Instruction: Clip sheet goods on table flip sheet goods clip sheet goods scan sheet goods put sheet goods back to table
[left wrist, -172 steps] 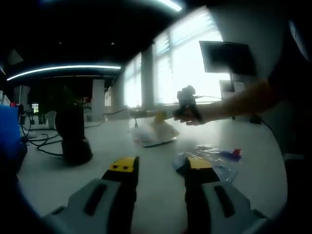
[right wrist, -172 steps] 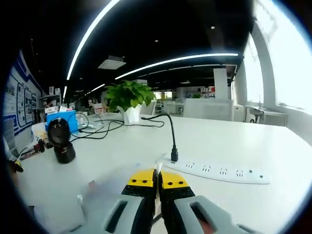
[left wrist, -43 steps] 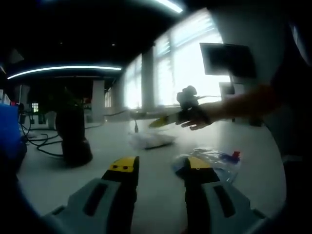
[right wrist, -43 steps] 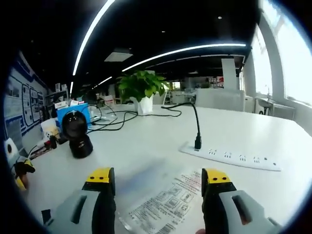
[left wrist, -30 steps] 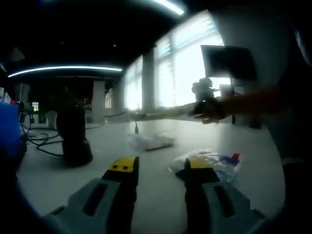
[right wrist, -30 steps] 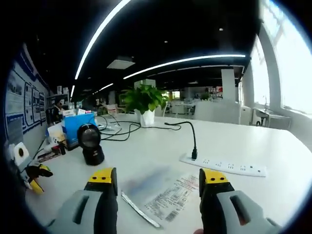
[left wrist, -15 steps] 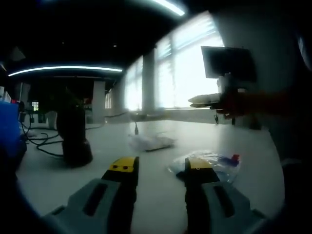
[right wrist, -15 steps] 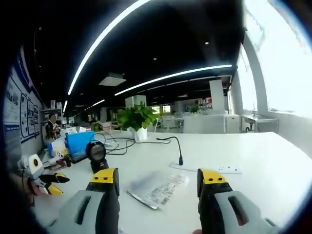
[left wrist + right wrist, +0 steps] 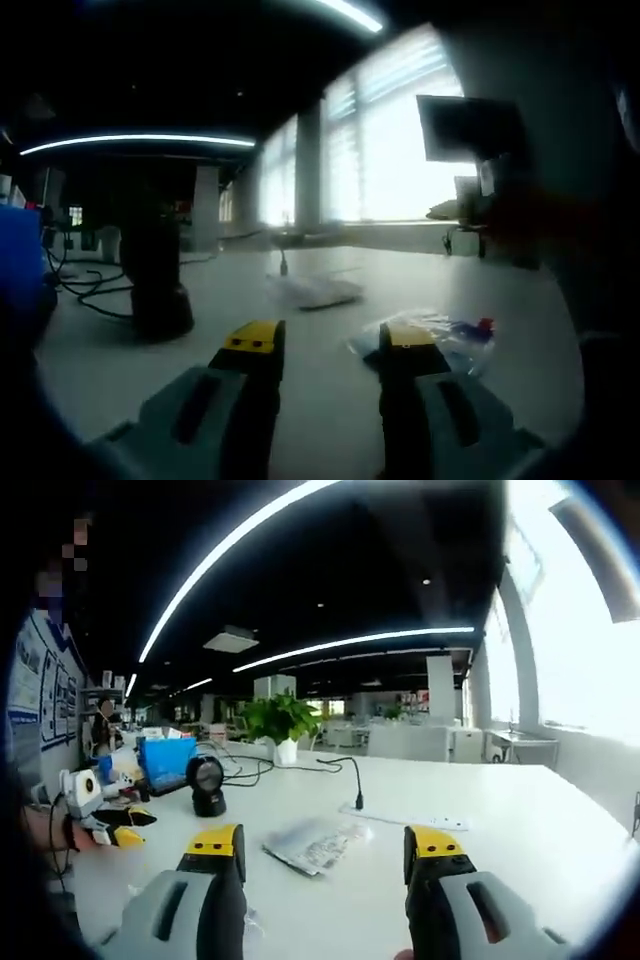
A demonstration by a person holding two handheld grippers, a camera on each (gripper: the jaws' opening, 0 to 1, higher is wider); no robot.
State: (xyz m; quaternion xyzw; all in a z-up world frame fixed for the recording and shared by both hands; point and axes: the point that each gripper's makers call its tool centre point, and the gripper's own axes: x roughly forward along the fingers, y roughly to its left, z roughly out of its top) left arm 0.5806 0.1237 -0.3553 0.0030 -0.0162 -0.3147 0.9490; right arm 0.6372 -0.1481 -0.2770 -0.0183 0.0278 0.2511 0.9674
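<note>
Right gripper (image 9: 325,845) now lifted clear, jaws released; sheet (image 9: 315,842) flat on bench (image 9: 480,855). Left gripper (image 9: 325,342) jaws released, empty.

The left gripper (image 9: 325,345), its yellow-tipped jaws held apart, is seen low over a white table (image 9: 300,330). A clear plastic packet (image 9: 440,335) lies just beside the right jaw, a pale sheet packet (image 9: 315,291) farther off, and a dark barcode scanner (image 9: 155,285) at left. Bright windows (image 9: 380,150) are seen behind.
</note>
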